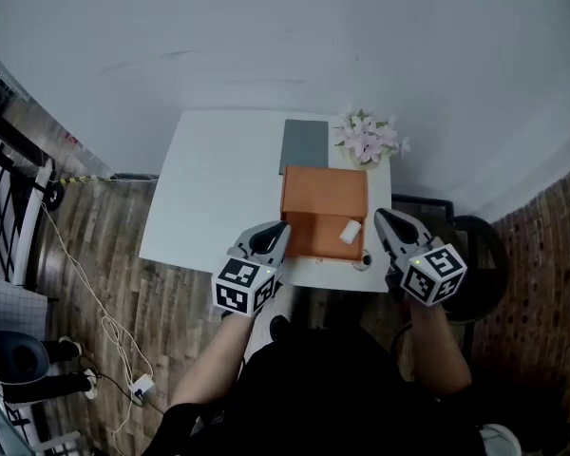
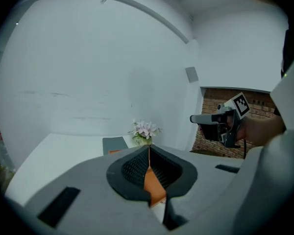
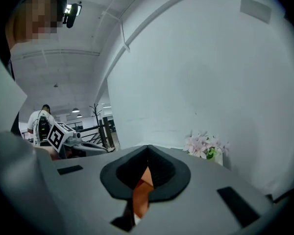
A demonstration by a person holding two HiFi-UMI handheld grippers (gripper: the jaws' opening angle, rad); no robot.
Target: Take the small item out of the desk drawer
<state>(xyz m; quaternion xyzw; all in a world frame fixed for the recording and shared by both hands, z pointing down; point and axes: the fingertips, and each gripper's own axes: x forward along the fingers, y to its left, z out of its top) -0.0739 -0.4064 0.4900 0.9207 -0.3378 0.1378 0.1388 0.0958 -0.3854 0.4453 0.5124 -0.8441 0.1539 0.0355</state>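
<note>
Left gripper (image 1: 283,226) and right gripper (image 1: 380,215) are hovering, jaws together, empty; small white block (image 1: 351,231) at right gripper's nine o'clock is looking light, stiff; pinch its sides.

No legible words, brands or numbers, only square coded markers on left hand-held gripper (image 1: 281,230), right hand-held gripper (image 1: 384,220)

The left gripper (image 2: 148,148) has its jaws closed tip to tip over an orange surface (image 2: 155,189), with a grey pad (image 2: 114,143) and pink flowers (image 2: 145,130) far on the white table (image 2: 54,151) and the right gripper (image 2: 193,119) at right.
</note>
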